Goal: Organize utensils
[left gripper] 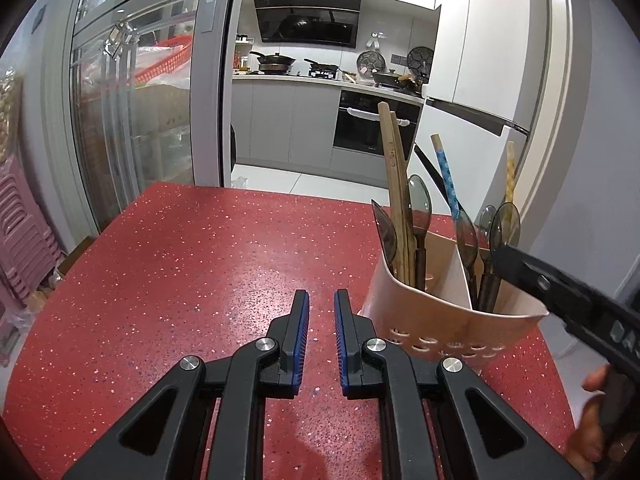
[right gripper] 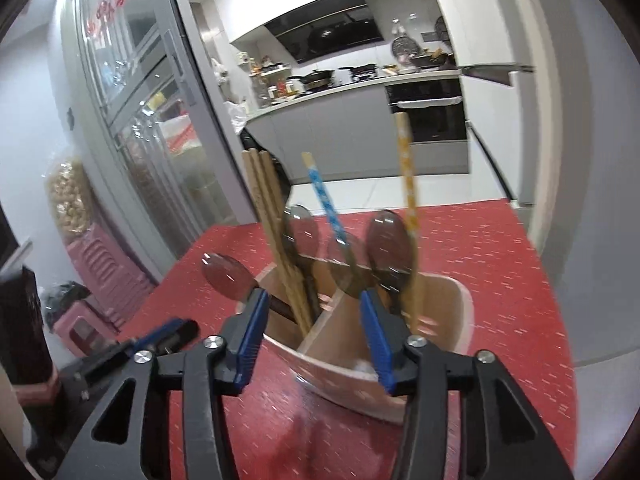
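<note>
A pink two-compartment utensil holder (left gripper: 452, 316) (right gripper: 440, 340) stands on the red speckled table (left gripper: 200, 280). It holds wooden chopsticks (left gripper: 394, 184) (right gripper: 272, 232), a blue patterned chopstick (left gripper: 445, 172) (right gripper: 326, 204), a yellow one (left gripper: 510, 176) (right gripper: 408, 176) and several dark translucent spoons (left gripper: 420, 204) (right gripper: 390, 244). My left gripper (left gripper: 322, 300) is open and empty over the table, left of the holder. My right gripper (right gripper: 314, 304) is open just above the holder's near rim, nothing between its fingers. Its finger (left gripper: 532, 272) shows in the left wrist view beside the spoons.
The table's far edge (left gripper: 304, 196) drops to a tiled kitchen floor. A glass sliding door (left gripper: 132, 120) stands at the left with stacked pink stools (left gripper: 20, 232) (right gripper: 104, 272). A white fridge (left gripper: 480, 80) is behind the holder. The left gripper (right gripper: 160, 336) shows low left in the right view.
</note>
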### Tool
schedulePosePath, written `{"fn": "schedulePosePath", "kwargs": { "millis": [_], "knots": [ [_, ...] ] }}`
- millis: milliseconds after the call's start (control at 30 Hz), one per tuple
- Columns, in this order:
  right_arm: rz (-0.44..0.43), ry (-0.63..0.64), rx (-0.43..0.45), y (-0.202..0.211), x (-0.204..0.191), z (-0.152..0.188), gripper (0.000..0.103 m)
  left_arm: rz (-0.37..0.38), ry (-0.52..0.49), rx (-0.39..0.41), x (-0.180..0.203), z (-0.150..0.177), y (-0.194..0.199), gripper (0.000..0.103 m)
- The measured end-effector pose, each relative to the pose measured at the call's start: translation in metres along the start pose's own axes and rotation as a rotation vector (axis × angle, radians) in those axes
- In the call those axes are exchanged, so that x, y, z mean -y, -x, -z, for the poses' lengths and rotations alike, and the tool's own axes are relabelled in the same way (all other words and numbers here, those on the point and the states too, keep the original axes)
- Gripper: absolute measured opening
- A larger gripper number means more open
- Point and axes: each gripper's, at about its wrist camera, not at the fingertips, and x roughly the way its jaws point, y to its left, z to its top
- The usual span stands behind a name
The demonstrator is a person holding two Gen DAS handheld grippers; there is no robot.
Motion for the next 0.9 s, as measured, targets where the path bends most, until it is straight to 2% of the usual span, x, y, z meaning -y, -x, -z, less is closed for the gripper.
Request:
{"fn": "schedulePosePath", "kwargs": {
  "millis": [100, 133, 167, 200, 300, 467, 567, 667, 700, 733, 900],
  "knots": [
    [0.056, 0.007, 0.004, 0.017, 0.004, 0.010, 0.063, 0.009, -0.002, 0.003, 0.001, 0.001, 0.004, 0.038],
    [0.076, 0.008, 0.007, 0.022, 0.005, 0.015, 0.065, 0.012, -0.003, 0.003, 0.001, 0.002, 0.004, 0.047],
    [0.102, 0.012, 0.008, 0.026, 0.006, 0.018, 0.066, 0.014, -0.007, 0.002, 0.002, 0.003, 0.005, 0.067],
    [0.125, 0.017, 0.010, 0.030, 0.008, 0.021, 0.068, 0.000, -0.008, 0.006, 0.004, 0.003, 0.007, 0.103],
    [0.185, 0.027, 0.020, 0.040, 0.011, 0.026, 0.077, -0.015, -0.039, 0.071, 0.010, 0.006, 0.021, 0.103],
    [0.289, 0.038, 0.033, 0.051, 0.014, 0.028, 0.088, -0.012, -0.068, 0.067, 0.018, 0.009, 0.026, 0.103],
    [0.331, 0.049, 0.049, 0.057, 0.015, 0.032, 0.088, -0.013, -0.070, 0.057, 0.018, 0.012, 0.028, 0.103],
    [0.344, 0.031, 0.053, 0.062, 0.021, 0.035, 0.089, -0.027, -0.079, 0.059, 0.019, 0.016, 0.031, 0.103],
    [0.346, 0.026, 0.056, 0.064, 0.021, 0.035, 0.099, -0.030, -0.079, 0.059, 0.019, 0.017, 0.032, 0.103],
    [0.343, 0.026, 0.058, 0.066, 0.021, 0.036, 0.103, -0.032, -0.077, 0.059, 0.018, 0.017, 0.033, 0.103],
    [0.348, 0.032, 0.066, 0.071, 0.014, 0.032, 0.103, -0.040, -0.053, 0.055, 0.014, 0.020, 0.036, 0.103]
  ]
}}
